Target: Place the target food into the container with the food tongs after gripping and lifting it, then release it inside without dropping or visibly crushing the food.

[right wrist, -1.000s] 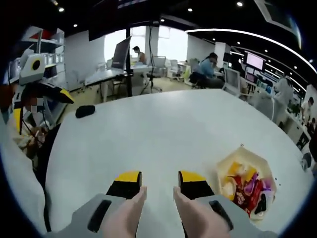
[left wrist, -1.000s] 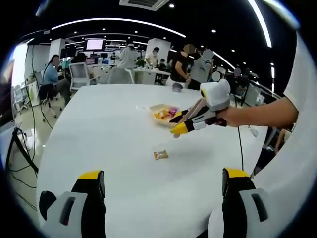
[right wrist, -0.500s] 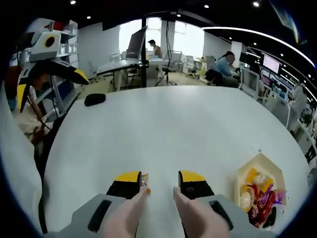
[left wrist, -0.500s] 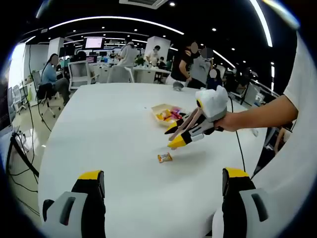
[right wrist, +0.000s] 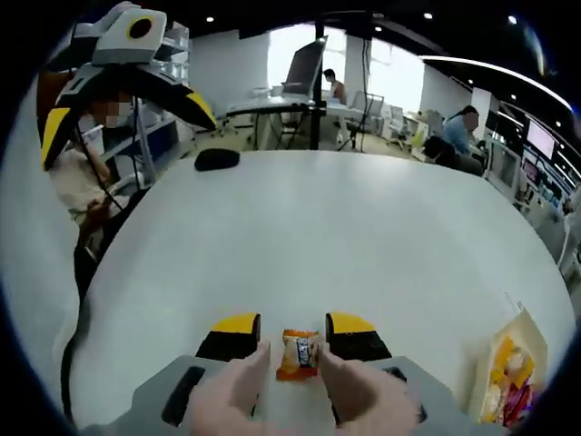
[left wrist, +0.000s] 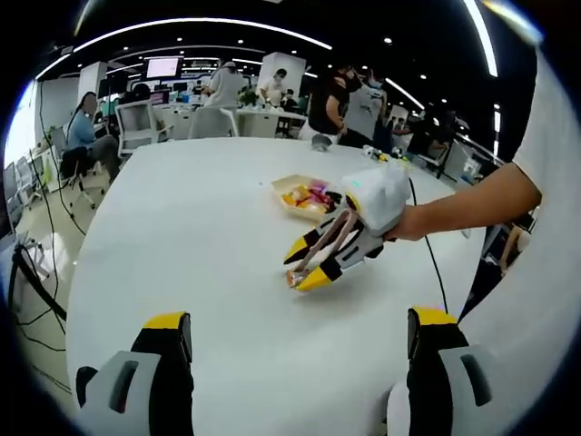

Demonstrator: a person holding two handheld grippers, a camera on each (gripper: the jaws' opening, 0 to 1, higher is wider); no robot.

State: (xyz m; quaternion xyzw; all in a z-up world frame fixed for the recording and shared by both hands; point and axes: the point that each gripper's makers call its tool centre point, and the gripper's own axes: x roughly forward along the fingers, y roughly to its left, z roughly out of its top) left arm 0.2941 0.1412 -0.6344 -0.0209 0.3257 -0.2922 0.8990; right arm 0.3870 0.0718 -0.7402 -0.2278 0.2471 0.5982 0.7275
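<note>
Item: small orange wrapped snack (right wrist: 299, 353) on the white table (right wrist: 363, 236), lying between the parted tong tips of the right gripper (right wrist: 294, 329), not yet pinched; likely light, crinkly, slippery, best taken across its middle; left gripper (left wrist: 300, 320) wide apart, idle.

The right gripper (right wrist: 292, 329) is dropping toward the table (right wrist: 363, 236), now straddling the orange snack packet (right wrist: 299, 353) at lower centre; earlier the packet lay outside its tips, near the left one.
</note>
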